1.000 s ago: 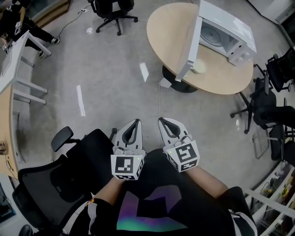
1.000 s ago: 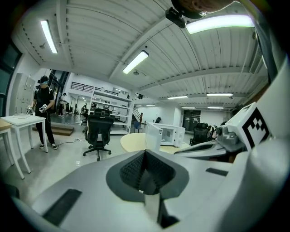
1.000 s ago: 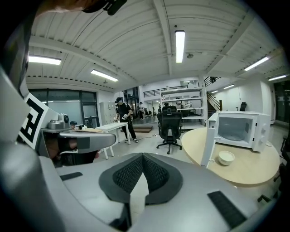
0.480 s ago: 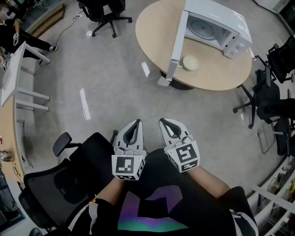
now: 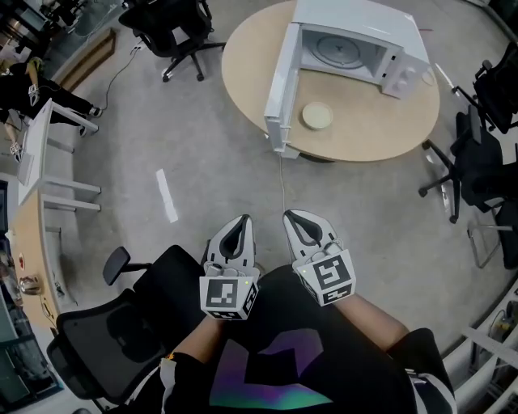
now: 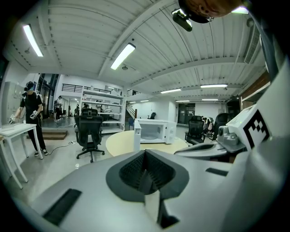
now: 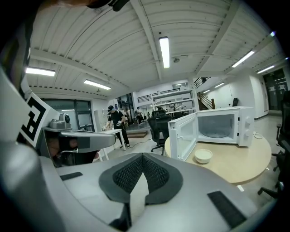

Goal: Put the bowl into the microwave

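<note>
Bowl (image 5: 316,116) on far desk (image 5: 364,144) before the open microwave (image 5: 356,48), plain in right gripper view, not made out in left's. Left gripper (image 5: 239,220), right gripper (image 5: 291,216): jaws pressed together, empty. Chair (image 5: 113,340) near left.

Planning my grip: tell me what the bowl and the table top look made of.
Bowl: likely glazed ceramic or melamine; it looks pale cream, smooth and evenly coloured. Round table: probably wood-look laminate; uniform tan, matt, with no grain visible from here.

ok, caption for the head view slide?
Left gripper and right gripper shut and empty near the torso; bowl sits on the round table by the open microwave.
</note>
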Tool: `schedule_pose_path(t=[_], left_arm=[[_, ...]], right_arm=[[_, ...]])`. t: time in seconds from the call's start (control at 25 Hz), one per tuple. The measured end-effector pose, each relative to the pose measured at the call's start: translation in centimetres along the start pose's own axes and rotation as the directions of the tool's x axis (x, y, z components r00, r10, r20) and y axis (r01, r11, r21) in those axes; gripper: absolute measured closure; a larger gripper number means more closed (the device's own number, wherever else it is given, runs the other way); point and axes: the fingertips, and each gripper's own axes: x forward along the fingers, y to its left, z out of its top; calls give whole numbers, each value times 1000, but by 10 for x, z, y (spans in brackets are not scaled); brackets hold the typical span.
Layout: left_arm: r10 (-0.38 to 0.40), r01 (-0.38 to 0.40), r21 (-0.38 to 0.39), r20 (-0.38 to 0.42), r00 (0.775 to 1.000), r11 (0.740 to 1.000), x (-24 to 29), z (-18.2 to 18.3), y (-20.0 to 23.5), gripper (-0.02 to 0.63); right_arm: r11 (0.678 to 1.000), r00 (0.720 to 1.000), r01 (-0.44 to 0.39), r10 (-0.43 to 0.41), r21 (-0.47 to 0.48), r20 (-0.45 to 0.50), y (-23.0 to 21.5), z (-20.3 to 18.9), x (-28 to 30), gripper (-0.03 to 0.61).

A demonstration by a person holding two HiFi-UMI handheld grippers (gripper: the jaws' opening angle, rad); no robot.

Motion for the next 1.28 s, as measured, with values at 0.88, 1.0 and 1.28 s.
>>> schedule_pose_path(t=[0.88,1.0,1.28], left_arm=[[-100,103,46,-80,992,994,88,-20,-136,568],[-125,131,68,-92,988,989,97,-20,-153,568],[-113,121,75,-107,988,990,99,-26,-170,568]], right_arm=[[995,995,99,-99,31,-9,-142,-25,-82,563],[993,994,113,-112,37,-7,-153,-26,-91,563],[994,995,102,-102,37,1,-162,-34,-105,563]])
